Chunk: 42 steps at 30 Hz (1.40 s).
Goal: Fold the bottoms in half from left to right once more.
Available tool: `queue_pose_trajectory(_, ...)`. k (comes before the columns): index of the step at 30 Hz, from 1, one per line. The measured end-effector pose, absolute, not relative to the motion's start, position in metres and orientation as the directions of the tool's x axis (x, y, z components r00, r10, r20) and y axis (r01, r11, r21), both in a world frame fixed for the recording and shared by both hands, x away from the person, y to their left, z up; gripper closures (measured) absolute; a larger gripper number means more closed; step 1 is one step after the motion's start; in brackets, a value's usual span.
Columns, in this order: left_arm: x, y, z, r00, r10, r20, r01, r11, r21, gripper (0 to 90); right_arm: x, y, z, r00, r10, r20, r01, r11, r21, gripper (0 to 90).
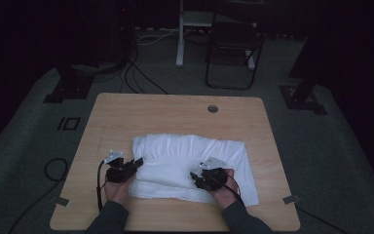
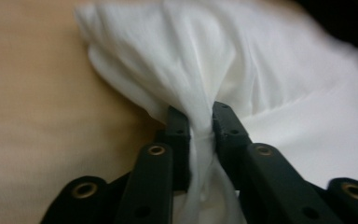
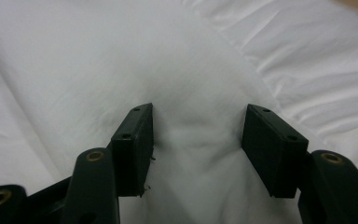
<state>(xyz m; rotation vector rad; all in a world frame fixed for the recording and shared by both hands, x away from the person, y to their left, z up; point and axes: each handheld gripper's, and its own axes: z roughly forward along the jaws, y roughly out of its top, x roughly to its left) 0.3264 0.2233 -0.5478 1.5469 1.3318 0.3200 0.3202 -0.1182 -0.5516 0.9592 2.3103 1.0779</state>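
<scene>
On the wooden table (image 1: 126, 112) the white cloth (image 1: 190, 156) lies part-folded, its left edge pinched tight in the left gripper (image 2: 200, 126), while the right gripper (image 3: 196, 140) stands wide over loose fabric, so a one-sided pull could undo the fold

Black jaws, brass rivets, grey sleeves (image 1: 111, 218)

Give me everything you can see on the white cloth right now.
The white cloth is thin, soft fabric, wrinkled and folded into layers, lying flat on the wooden table. The left gripper pinches a bunched fold at its left edge. The right gripper stands over its near right part, jaws open, cloth puckered between them.
</scene>
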Motion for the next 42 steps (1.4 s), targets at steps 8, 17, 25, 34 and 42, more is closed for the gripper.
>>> queue_pose_trajectory(8, 0.323, 0.213, -0.488, 0.445, 0.829, -0.339, 0.441, 0.127, 0.888, 84.8, 0.333, -0.091, -0.557, -0.689, 0.72, -0.087, 0.41, 0.485, 0.773, 44.2)
queue_pose_trajectory(17, 0.329, 0.172, -0.451, 0.568, 0.792, -0.226, 0.342, 0.023, 0.939, 84.9, 0.349, -0.059, -0.551, -0.728, 0.686, 0.002, 0.437, 0.462, 0.772, 39.2)
queue_pose_trajectory(25, 0.328, 0.157, -0.451, 0.604, 0.777, -0.179, 0.323, -0.033, 0.946, 84.9, 0.338, -0.123, -0.536, -0.621, 0.784, -0.005, 0.467, 0.376, 0.8, 40.1)
queue_pose_trajectory(34, 0.332, 0.118, -0.442, 0.65, 0.753, -0.101, 0.288, -0.122, 0.95, 84.8, 0.36, -0.091, -0.561, -0.673, 0.738, 0.052, 0.493, 0.395, 0.775, 43.7)
queue_pose_trajectory(42, 0.333, 0.083, -0.464, 0.702, 0.707, -0.086, 0.308, -0.193, 0.932, 84.8, 0.356, -0.165, -0.53, -0.605, 0.784, 0.14, 0.474, 0.213, 0.855, 41.5)
